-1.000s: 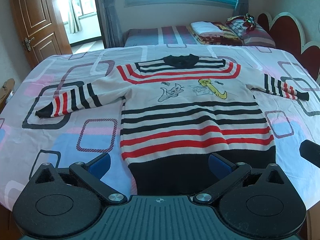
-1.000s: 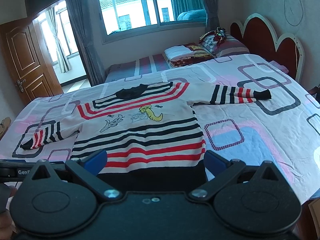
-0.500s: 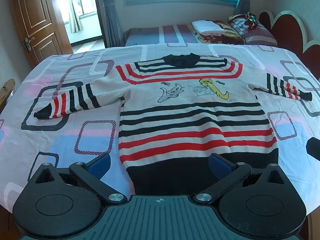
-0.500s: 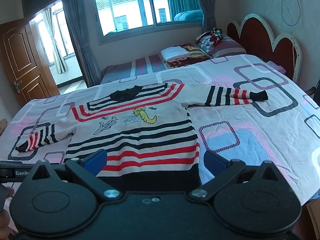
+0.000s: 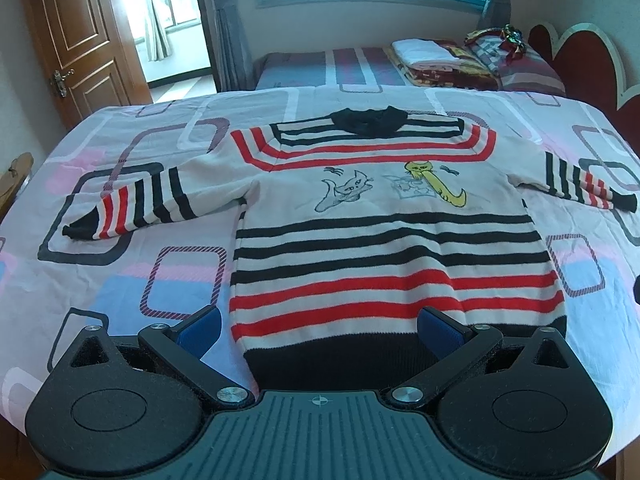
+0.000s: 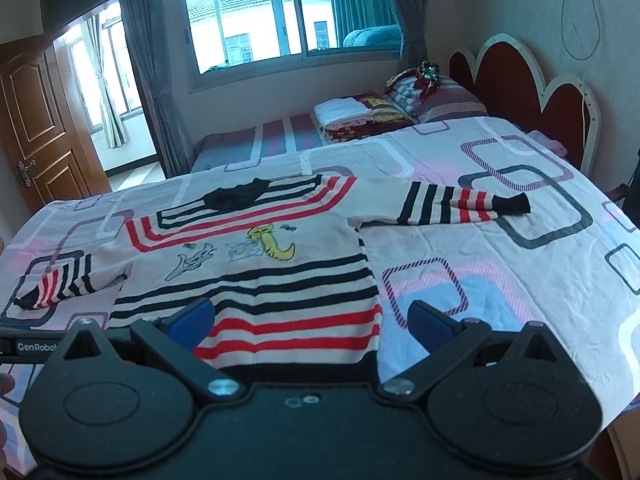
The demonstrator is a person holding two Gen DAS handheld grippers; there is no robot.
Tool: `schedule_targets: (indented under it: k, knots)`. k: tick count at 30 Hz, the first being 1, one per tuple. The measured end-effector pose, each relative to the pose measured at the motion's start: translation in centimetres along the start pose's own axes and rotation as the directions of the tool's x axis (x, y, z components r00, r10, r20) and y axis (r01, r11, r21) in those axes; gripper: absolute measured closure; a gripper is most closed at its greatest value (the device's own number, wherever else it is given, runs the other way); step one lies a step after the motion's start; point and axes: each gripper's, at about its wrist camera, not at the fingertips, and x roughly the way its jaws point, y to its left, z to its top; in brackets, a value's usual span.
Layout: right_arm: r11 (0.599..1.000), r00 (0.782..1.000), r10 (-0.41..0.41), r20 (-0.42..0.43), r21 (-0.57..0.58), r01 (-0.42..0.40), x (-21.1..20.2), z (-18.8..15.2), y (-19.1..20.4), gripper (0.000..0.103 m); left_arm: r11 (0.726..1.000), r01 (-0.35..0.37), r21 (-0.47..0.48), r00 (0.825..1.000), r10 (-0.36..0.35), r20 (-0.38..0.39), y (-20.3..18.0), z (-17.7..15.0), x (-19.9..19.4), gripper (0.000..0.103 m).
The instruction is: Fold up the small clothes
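A small cream sweater (image 5: pixel 384 224) with black and red stripes and cat pictures lies flat, face up, on the bed, sleeves spread out to both sides, black hem nearest me. It also shows in the right wrist view (image 6: pixel 256 264). My left gripper (image 5: pixel 318 330) is open and empty, above the hem's left part. My right gripper (image 6: pixel 310 320) is open and empty, above the hem's right corner. The left sleeve (image 5: pixel 132 204) and right sleeve (image 6: pixel 460 204) lie flat.
The bed sheet (image 5: pixel 100 280) has square patterns. Folded clothes and pillows (image 6: pixel 360 116) are stacked at the far side near the red headboard (image 6: pixel 520 76). A wooden door (image 5: pixel 76 36) stands at the left. The left gripper's body (image 6: pixel 28 346) shows beside my right one.
Both grippers have drawn back and risen slightly; the sweater appears a little farther away. The right view has turned to the right. The sweater has not moved.
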Motion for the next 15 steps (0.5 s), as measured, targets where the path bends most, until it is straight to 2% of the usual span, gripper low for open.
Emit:
schedule_targets:
  k: [15]
  knots:
    - [1.0,1.0,-0.016,-0.003,0.007,0.016,3.3,1.7,-3.0,0.001,1.0,-0.014,-0.017,1.0,0.014,-0.013,-2.2,2.3,3.4,0.0]
